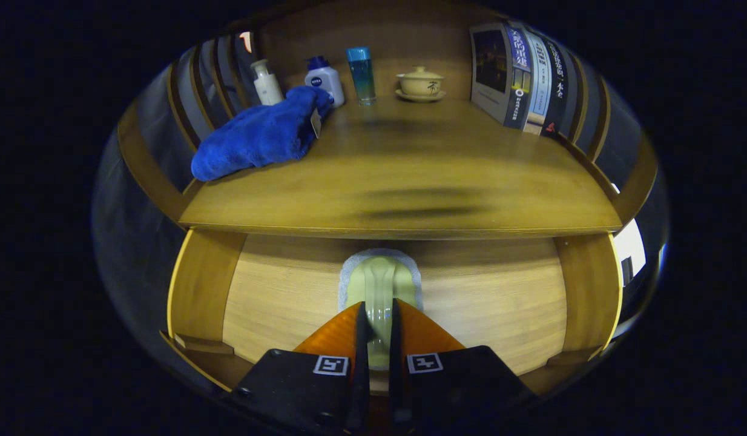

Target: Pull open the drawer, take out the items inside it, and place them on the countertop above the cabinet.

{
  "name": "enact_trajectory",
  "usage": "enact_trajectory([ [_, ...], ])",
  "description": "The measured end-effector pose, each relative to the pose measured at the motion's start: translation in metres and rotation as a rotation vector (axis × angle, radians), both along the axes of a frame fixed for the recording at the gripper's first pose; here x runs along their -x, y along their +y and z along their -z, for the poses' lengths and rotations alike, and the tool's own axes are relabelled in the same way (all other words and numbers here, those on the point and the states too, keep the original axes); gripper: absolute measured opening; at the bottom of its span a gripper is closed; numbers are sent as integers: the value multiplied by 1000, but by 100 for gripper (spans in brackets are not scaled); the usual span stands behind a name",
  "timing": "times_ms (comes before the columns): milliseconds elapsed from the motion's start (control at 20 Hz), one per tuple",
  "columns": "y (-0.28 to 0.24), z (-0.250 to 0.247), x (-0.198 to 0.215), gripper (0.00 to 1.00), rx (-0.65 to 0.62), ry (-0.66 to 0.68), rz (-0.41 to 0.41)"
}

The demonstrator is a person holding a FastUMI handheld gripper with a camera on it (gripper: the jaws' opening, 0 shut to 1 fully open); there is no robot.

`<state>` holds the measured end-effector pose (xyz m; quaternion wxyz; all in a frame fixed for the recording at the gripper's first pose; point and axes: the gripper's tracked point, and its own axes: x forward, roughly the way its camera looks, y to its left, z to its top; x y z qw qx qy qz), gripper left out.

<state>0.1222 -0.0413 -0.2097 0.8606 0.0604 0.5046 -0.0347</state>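
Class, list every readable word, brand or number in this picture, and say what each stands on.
white bottle: round brand label, too small to read surely.
books: Chinese spine titles, too blurred to quote.
Markers by the fingers, which grip the green handle: square patterns, no words.

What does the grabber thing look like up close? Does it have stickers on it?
The gripper has two thin fingers side by side. Each sits on a chunky black block with rounded corners and small screws. On top of each block is a square black-and-white marker, like a tiny puzzle sticker, one per side. Ridged, wedge-shaped panels flare out beside the fingers.
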Motion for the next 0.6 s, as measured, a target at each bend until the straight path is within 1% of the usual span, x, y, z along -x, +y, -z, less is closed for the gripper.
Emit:
enact_trajectory([
  [300,1,-66,12,21,10,-148,-20],
  [400,-5,-98,2,21,38,-220,-22],
  [500,-12,-128,-18,21,64,-283,-10],
  [600,-17,-150,-41,21,81,-315,0],
])
